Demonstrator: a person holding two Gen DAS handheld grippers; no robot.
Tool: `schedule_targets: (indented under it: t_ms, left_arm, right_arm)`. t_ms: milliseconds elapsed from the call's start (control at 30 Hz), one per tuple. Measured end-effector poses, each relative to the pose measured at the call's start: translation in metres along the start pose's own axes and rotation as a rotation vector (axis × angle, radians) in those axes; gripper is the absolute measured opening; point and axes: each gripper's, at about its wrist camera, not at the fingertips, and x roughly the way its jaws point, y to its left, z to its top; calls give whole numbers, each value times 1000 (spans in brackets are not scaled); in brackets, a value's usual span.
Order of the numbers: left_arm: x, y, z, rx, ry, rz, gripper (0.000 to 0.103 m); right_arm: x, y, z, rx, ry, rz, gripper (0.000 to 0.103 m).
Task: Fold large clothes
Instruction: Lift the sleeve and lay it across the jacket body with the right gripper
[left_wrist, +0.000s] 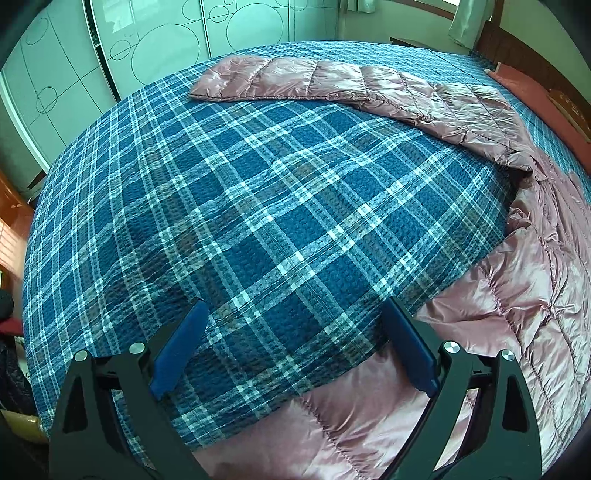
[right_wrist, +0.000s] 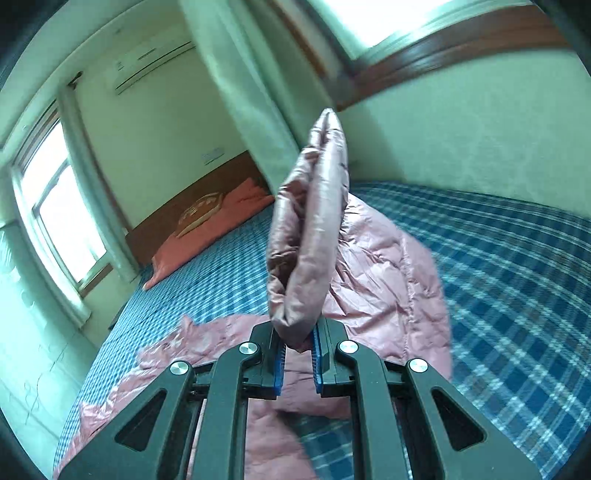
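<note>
My right gripper is clamped tight on a puffy fold of the pink down jacket, and that fold stands up out of my blue pads like a tall tongue, its tip against the pale wall behind. Below it the jacket slopes back down onto the blue plaid bedspread, crumpled and shiny, with more of it spread flat toward the near edge of the bed. This view is blurred at the edges. At the far end of the bed I can make out an orange-red pillow against a dark wooden headboard, a window on the left and an air conditioner high on the wall. Over on the other side, my left gripper is spread wide with nothing between its jaws, hanging over bare plaid; the right-hand finger sits just over the edge of the jacket's quilted body. One sleeve lies stretched flat across the far part of the bedspread, running out from the jacket's body at the right. Behind the bed stand pale wardrobe doors drawn with circles.
</note>
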Motion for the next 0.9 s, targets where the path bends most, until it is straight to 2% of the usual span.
schedule_targets:
  t_ms: [167, 367, 467, 700, 867, 900]
  left_arm:
    - [2, 1, 0, -1, -7, -3, 97]
    - [7, 3, 5, -1, -6, -17, 101]
    - [9, 3, 7, 5, -6, -13, 101]
    - [11, 3, 9, 5, -11, -11, 101]
    - [12, 2, 8, 2, -16, -11, 101]
    - [13, 3, 9, 2, -17, -11, 101]
  right_arm:
    - [43, 101, -31, -125, 116, 134, 12]
    - [94, 199, -87, -254, 268, 231, 12]
    - [112, 231, -115, -293, 336, 264, 12]
    - [117, 286, -179, -403, 472, 336, 12]
    - [127, 310, -221, -482, 611, 359, 12]
    - [130, 312, -229, -498, 648, 364, 15]
